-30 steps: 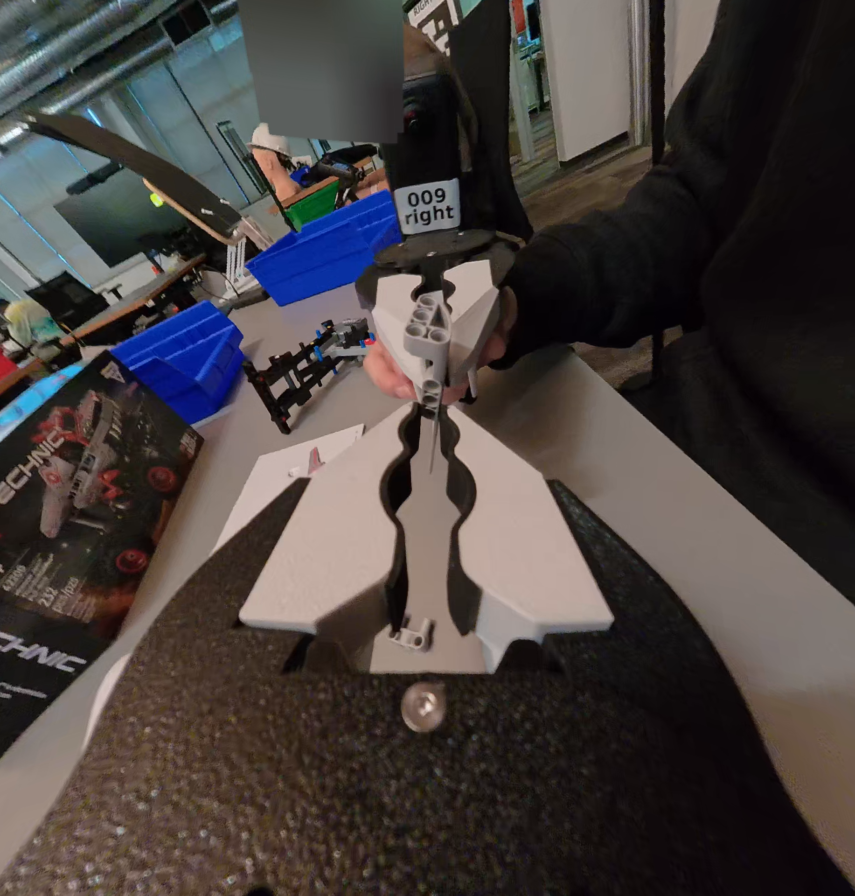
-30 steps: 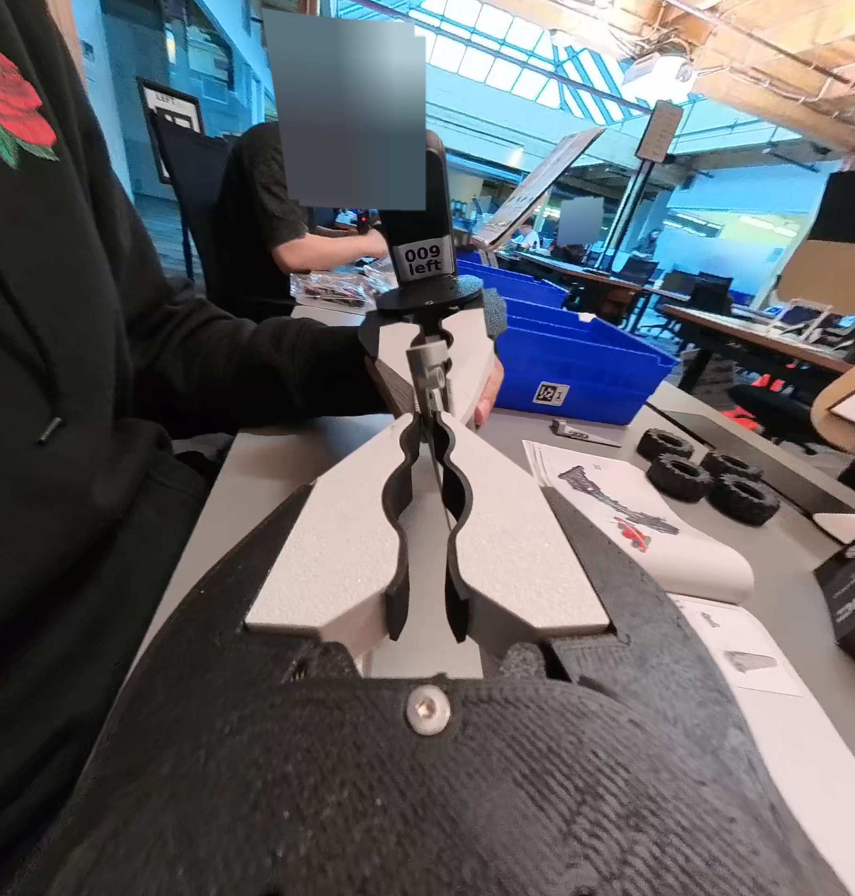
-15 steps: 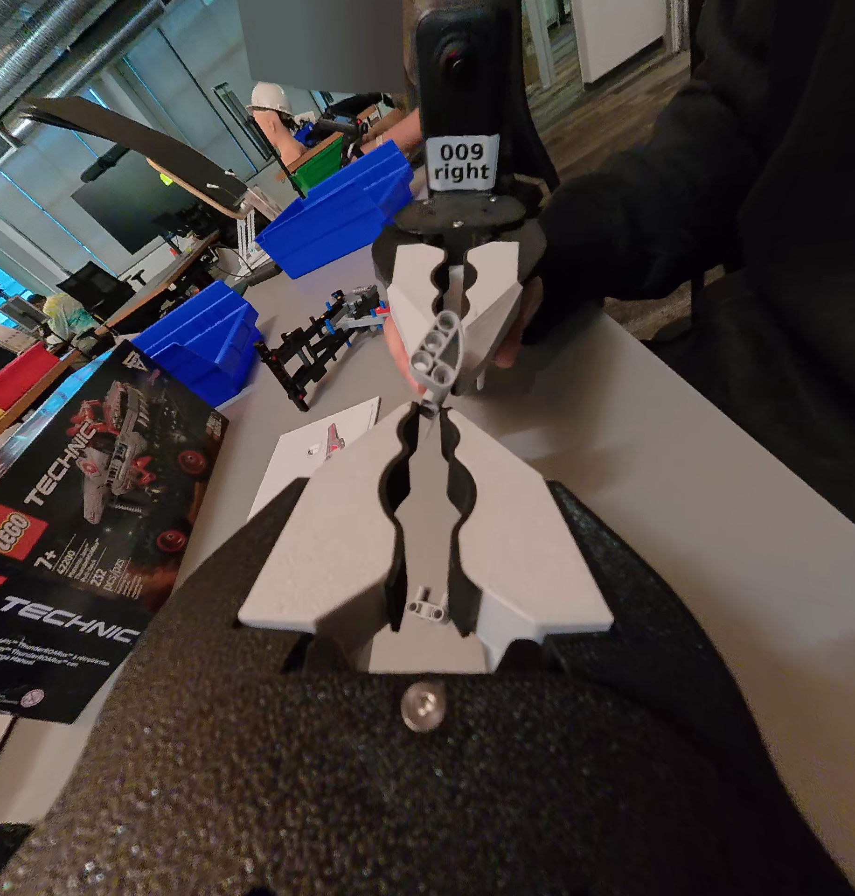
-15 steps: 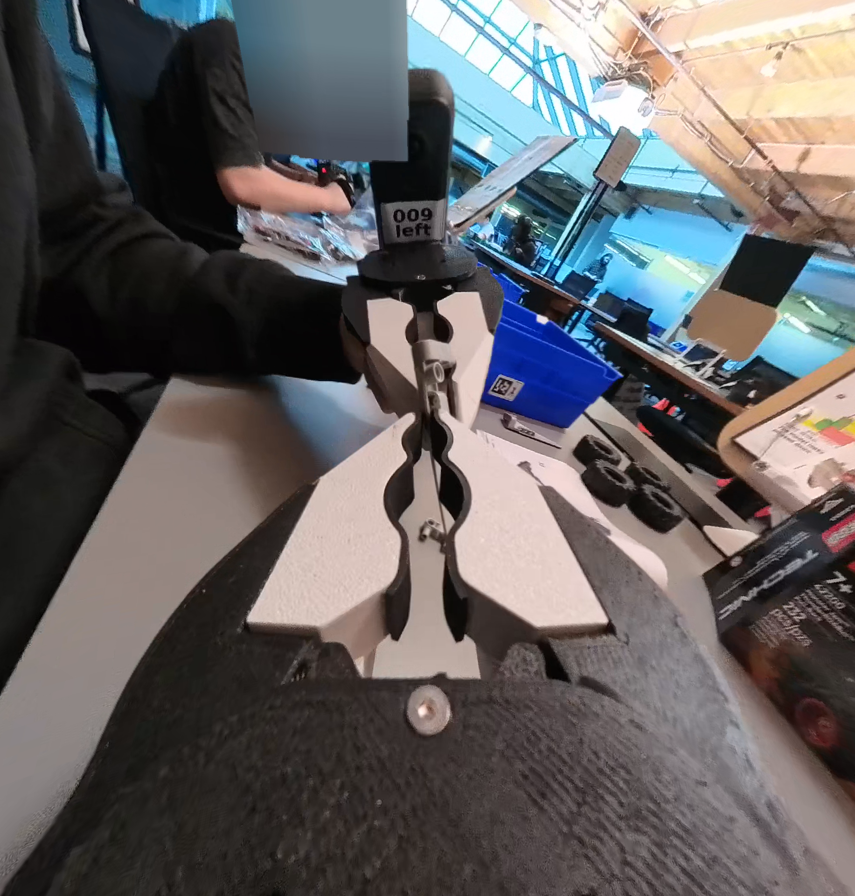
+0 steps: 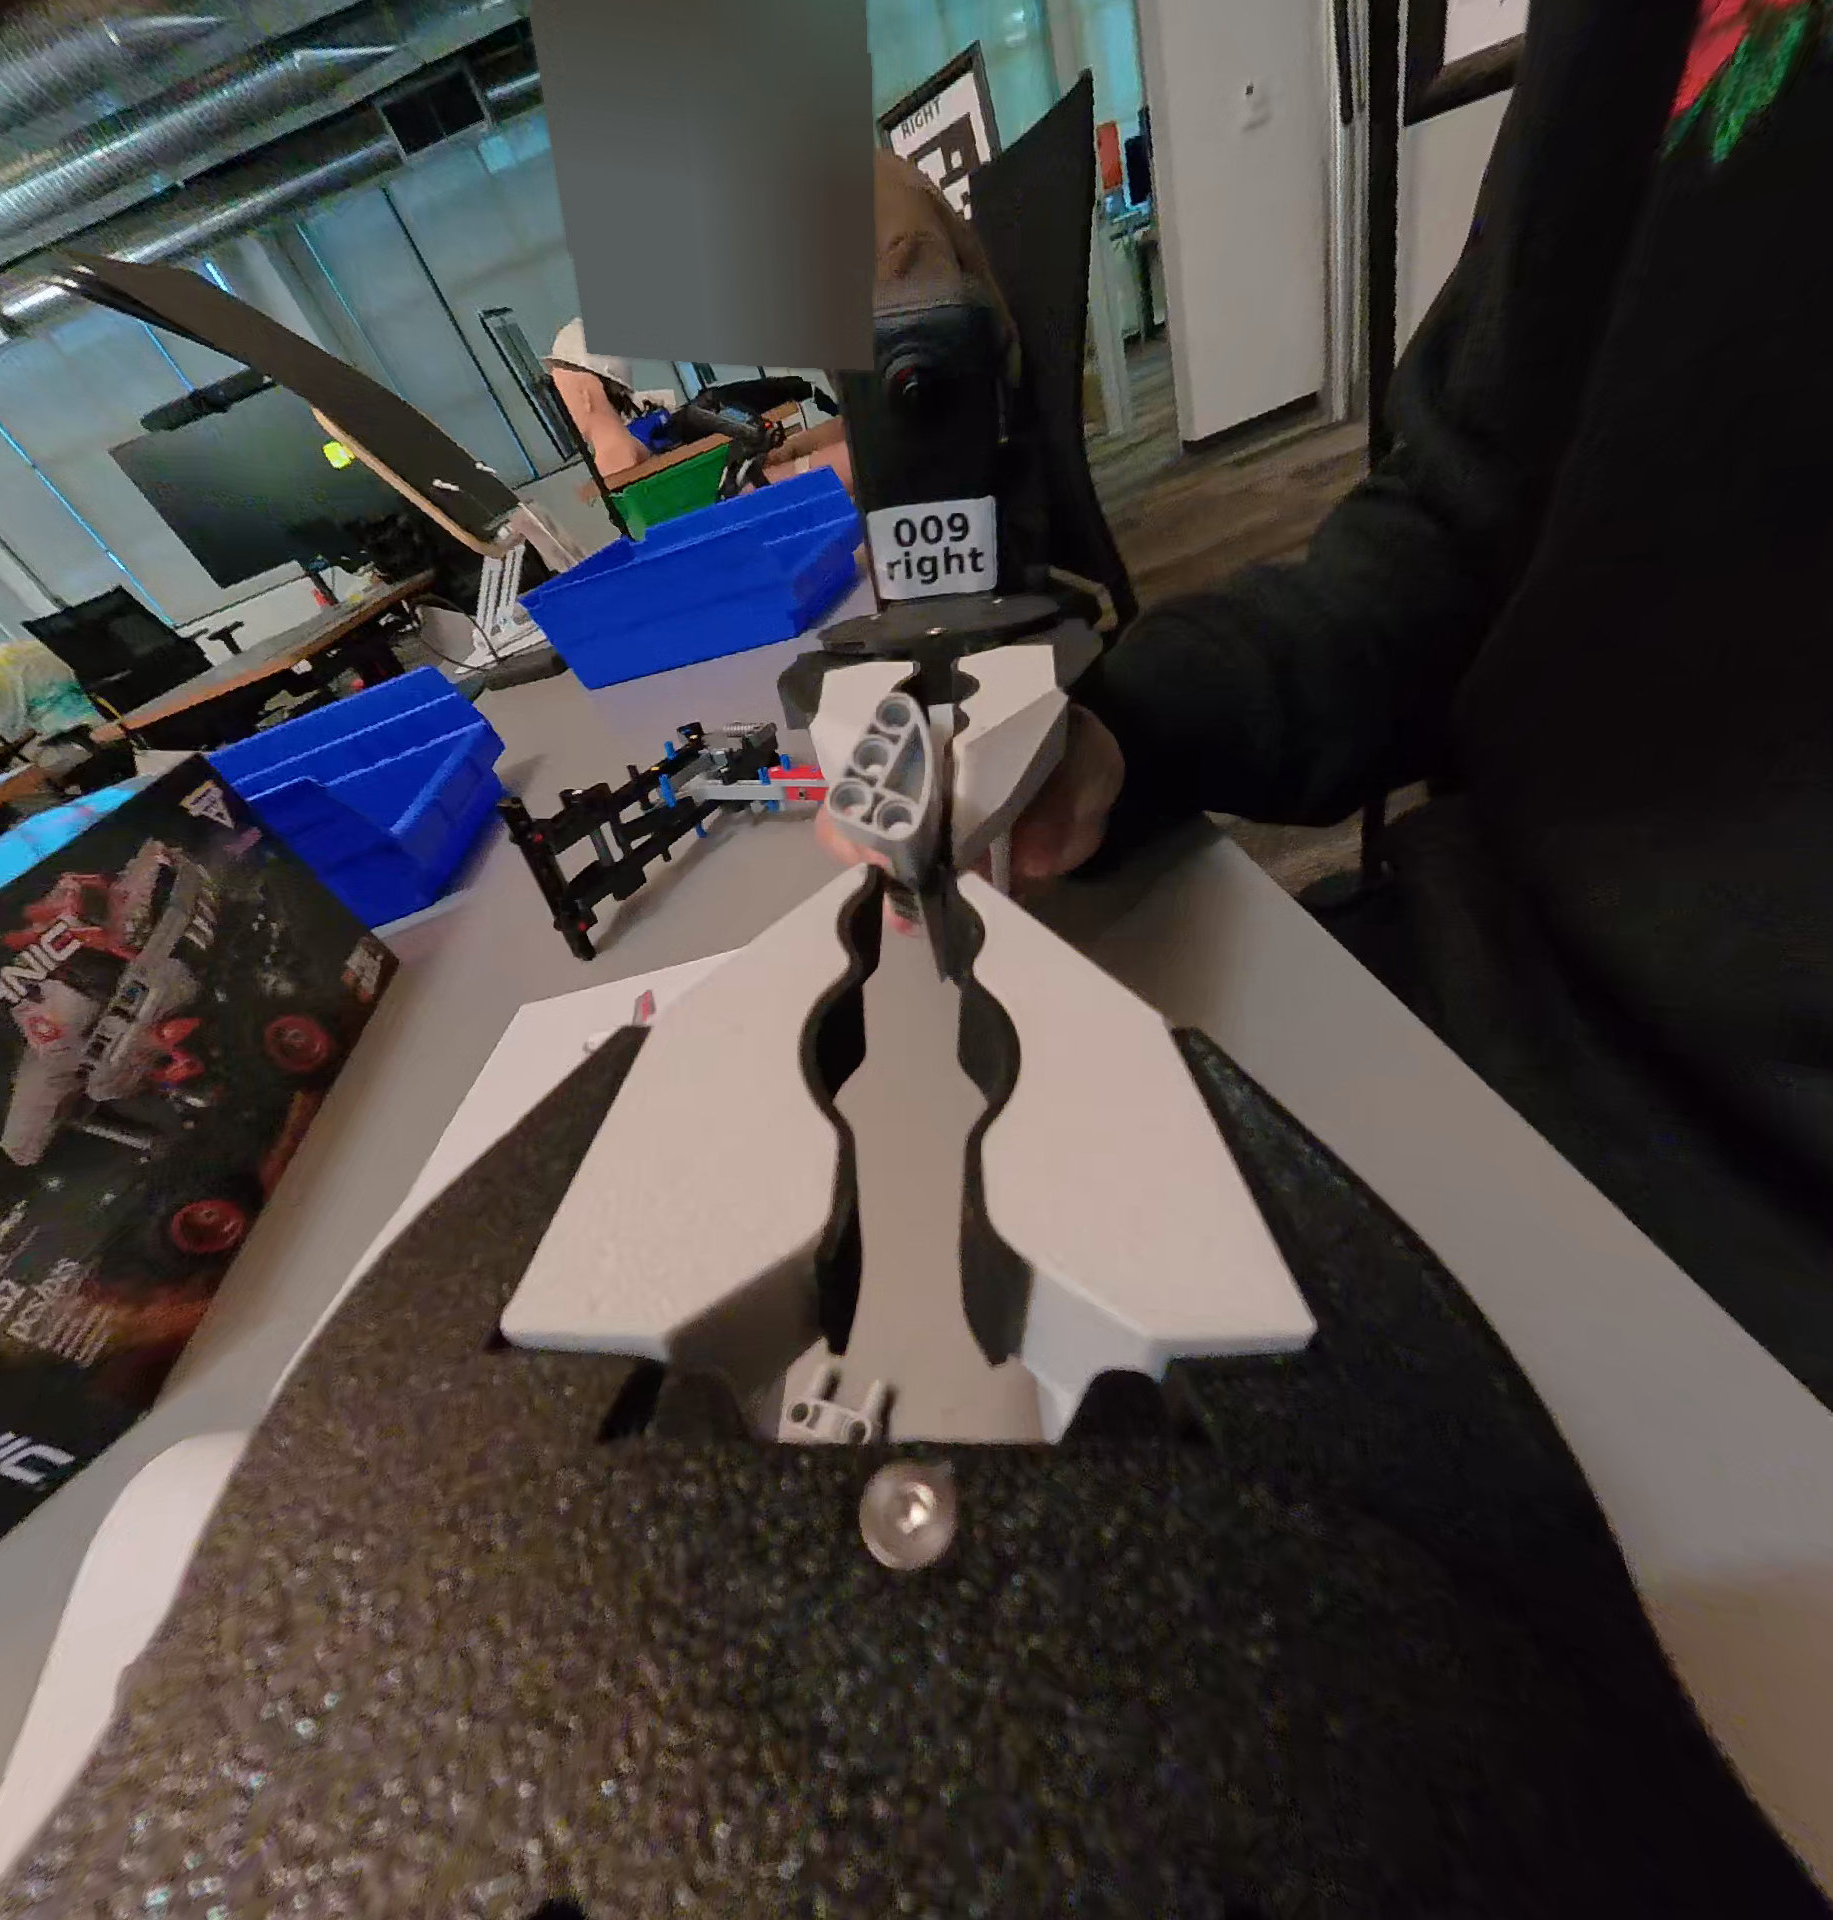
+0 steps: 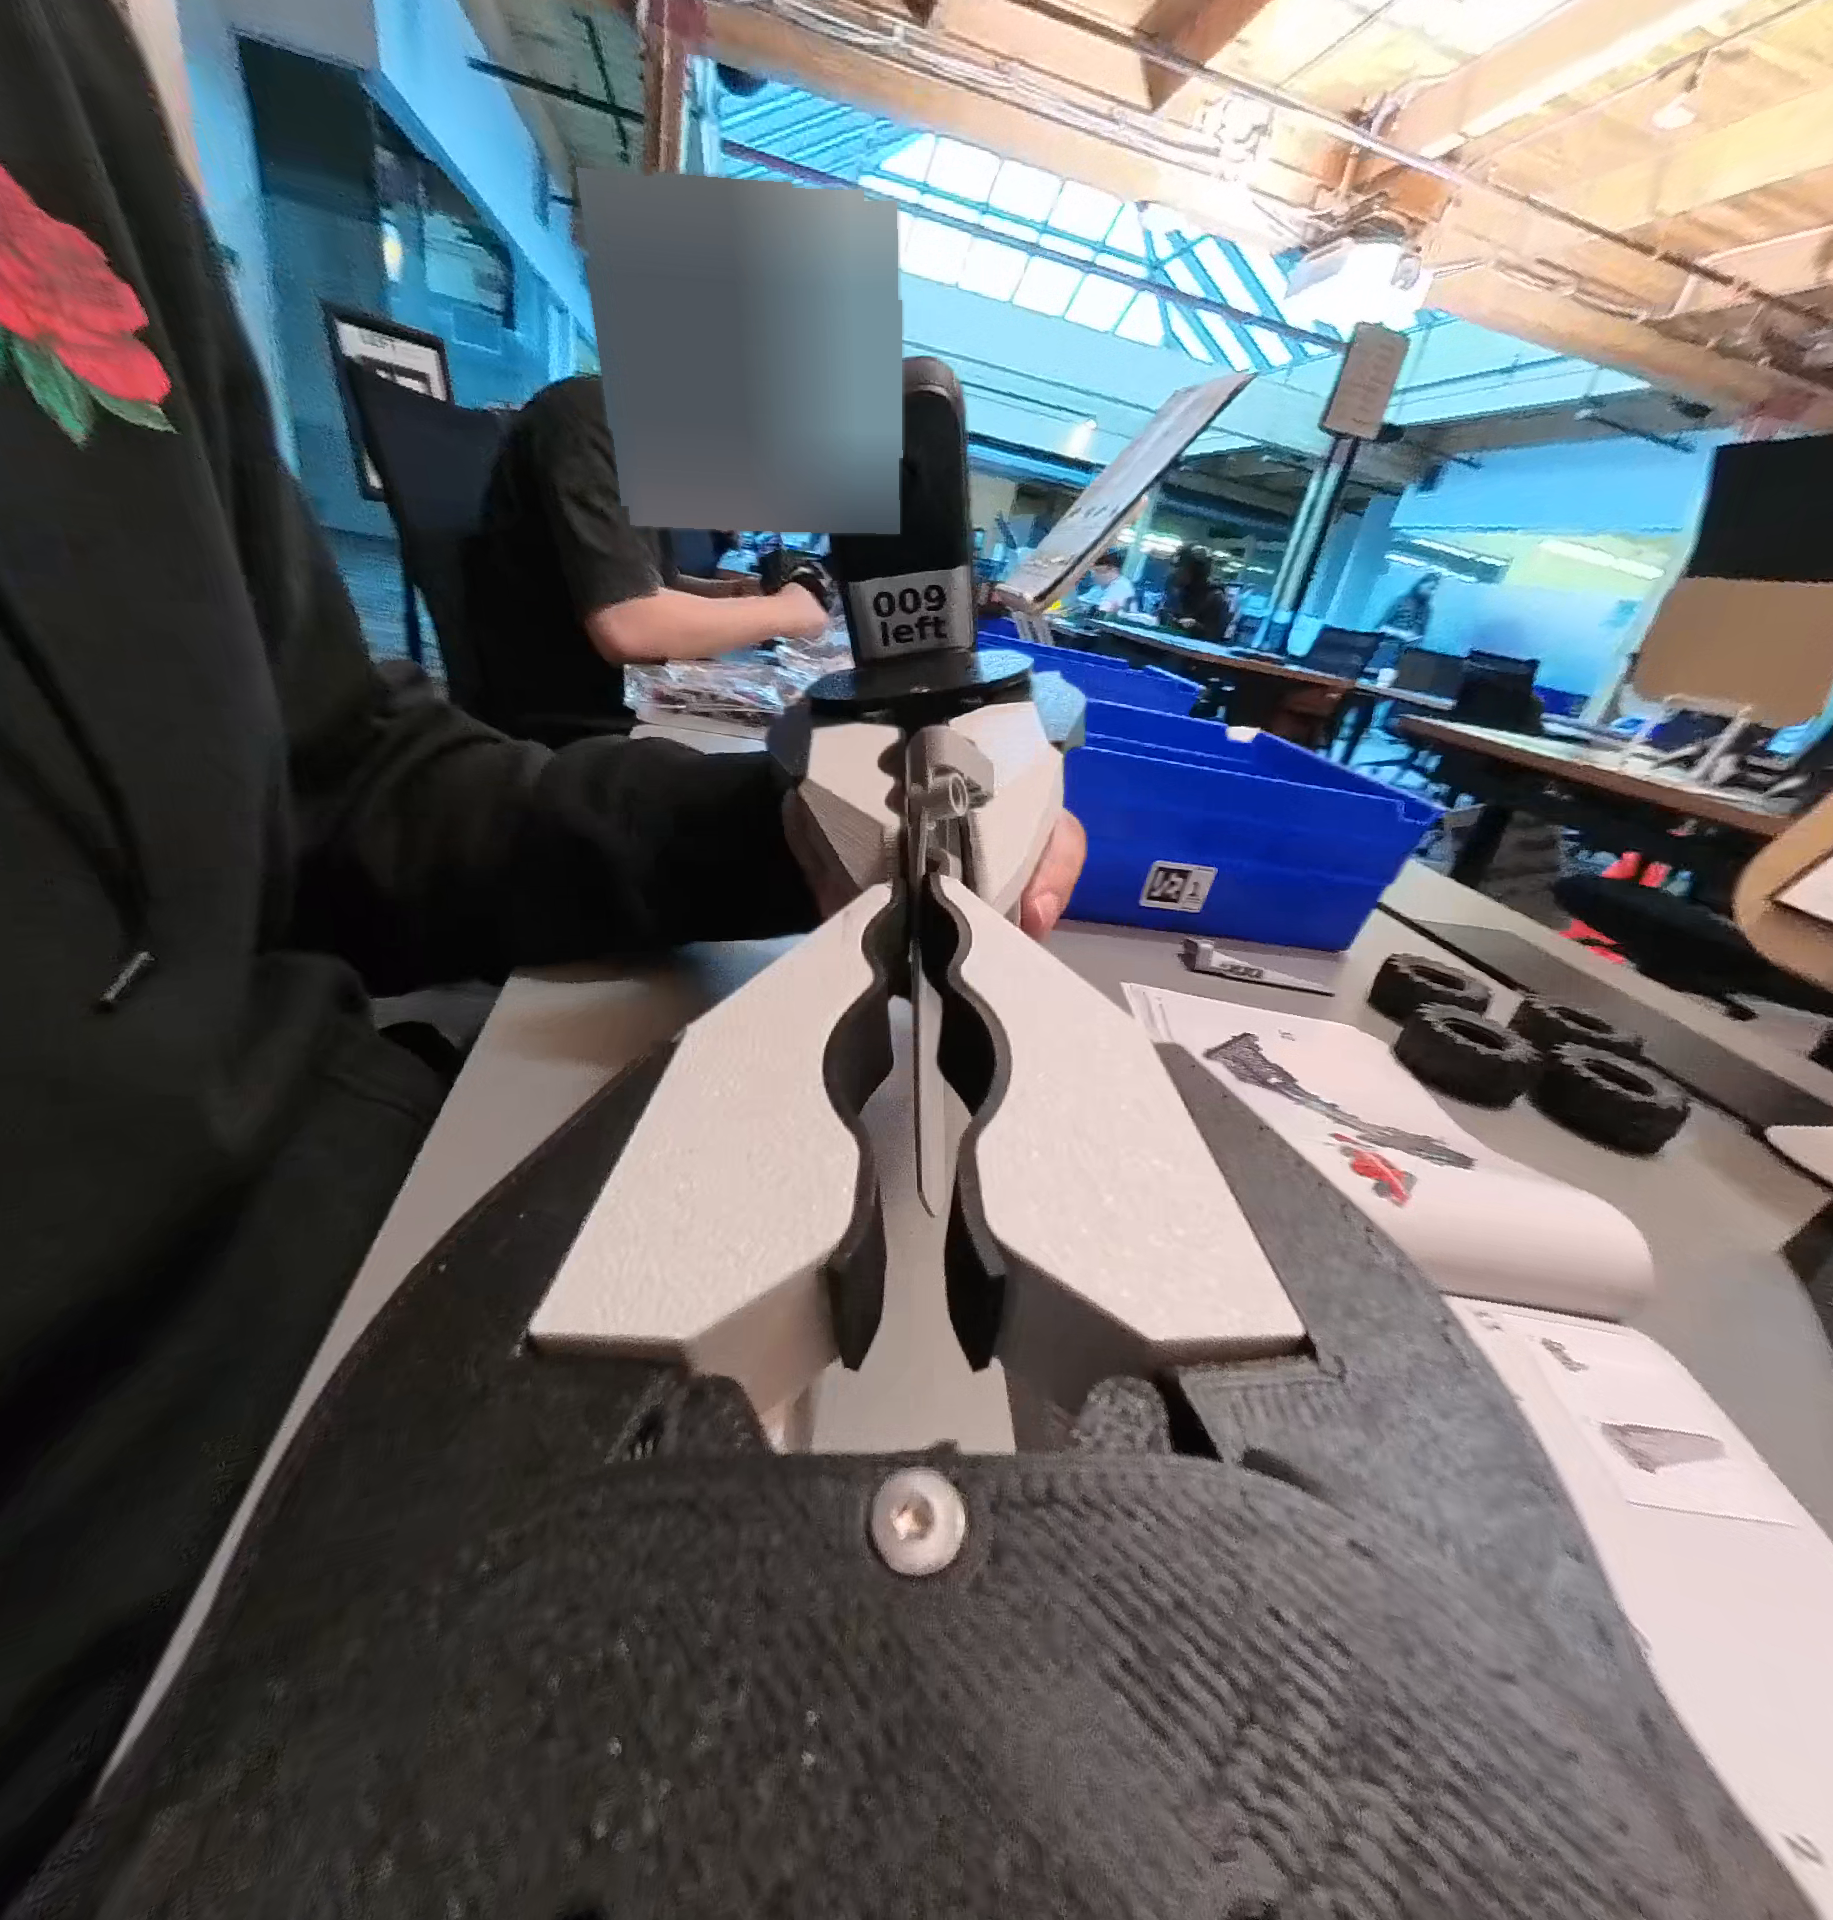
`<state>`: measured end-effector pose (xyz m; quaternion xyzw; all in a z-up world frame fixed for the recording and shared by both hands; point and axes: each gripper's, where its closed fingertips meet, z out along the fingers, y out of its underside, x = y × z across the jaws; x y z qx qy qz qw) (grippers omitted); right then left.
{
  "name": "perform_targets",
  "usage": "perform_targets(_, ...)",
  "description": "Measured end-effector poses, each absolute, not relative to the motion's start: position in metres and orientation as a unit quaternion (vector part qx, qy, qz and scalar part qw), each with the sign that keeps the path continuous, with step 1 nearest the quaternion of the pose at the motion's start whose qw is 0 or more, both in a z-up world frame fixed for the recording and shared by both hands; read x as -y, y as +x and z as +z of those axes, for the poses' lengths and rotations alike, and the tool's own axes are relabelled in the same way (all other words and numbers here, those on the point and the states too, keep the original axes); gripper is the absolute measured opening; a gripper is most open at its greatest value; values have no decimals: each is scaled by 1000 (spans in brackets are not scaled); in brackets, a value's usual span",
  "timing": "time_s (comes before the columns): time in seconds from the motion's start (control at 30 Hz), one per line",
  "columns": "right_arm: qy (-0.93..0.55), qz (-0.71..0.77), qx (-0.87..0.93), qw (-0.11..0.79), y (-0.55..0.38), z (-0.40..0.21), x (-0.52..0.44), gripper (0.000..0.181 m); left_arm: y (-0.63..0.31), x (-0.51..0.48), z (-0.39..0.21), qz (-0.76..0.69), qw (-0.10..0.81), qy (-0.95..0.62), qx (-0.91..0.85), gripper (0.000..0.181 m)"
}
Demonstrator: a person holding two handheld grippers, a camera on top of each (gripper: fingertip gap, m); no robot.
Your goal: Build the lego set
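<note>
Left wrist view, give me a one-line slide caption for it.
Two handheld grippers meet tip to tip over the grey table, the right gripper presenting a grey Technic panel to the left gripper.

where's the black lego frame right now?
Left wrist view: the black frame lies on the table, left of the right gripper, beside the near blue bin.

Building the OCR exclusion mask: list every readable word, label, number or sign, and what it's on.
I don't transcribe writing; here is what bears it:
White label on right gripper handle: legible.
White label on left gripper handle: legible.
Black lego box: large print legible, small print blurred.
Sticker on blue bin: legible.
Instruction sheets: too small.
Framed sign behind: partly hidden.
</note>
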<state>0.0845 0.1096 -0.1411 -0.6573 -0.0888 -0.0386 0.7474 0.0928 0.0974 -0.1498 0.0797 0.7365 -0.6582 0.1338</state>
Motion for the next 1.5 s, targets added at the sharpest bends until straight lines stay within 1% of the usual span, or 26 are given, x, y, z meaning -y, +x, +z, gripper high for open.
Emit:
perform_targets(0.1, -660, -11, 87, 747, 82, -141, -110, 0, 91, -98, -150, -657, 113, 71, -742, 6)
perform_targets(0.23, -654, -16, 74, 753, 87, -139, -109, 0, 95, -97, -149, -658, 92, 44, -746, 6)
perform_targets(0.57, -695, -78, 99, 708, 94, -152, -109, 0, 101, -97, -162, -624, 99, 30, -775, 6)
perform_targets(0.63, -693, -93, 95, 708, 98, -152, -106, 3, 104, -99, -163, -620, 102, 22, -777, 5)
perform_targets(1.1, -710, -18, 87, 698, 96, -158, -101, 0, 105, -103, -165, -619, 100, 20, -779, 7)
perform_targets(1.2, -681, 22, 45, 730, 109, -145, -86, 0, 121, -129, -181, -579, 110, -26, -807, 24)
perform_targets(1.27, -638, 87, 15, 765, 112, -132, -76, 0, 132, -144, -200, -541, 104, -68, -832, 35)
perform_targets(1.37, -569, 186, -11, 801, 111, -115, -67, 0, 139, -147, -220, -506, 73, -121, -851, 38)
perform_targets(1.5, -511, 242, -46, 823, 117, -105, -67, 0, 140, -154, -253, -426, 52, -149, -891, 41)
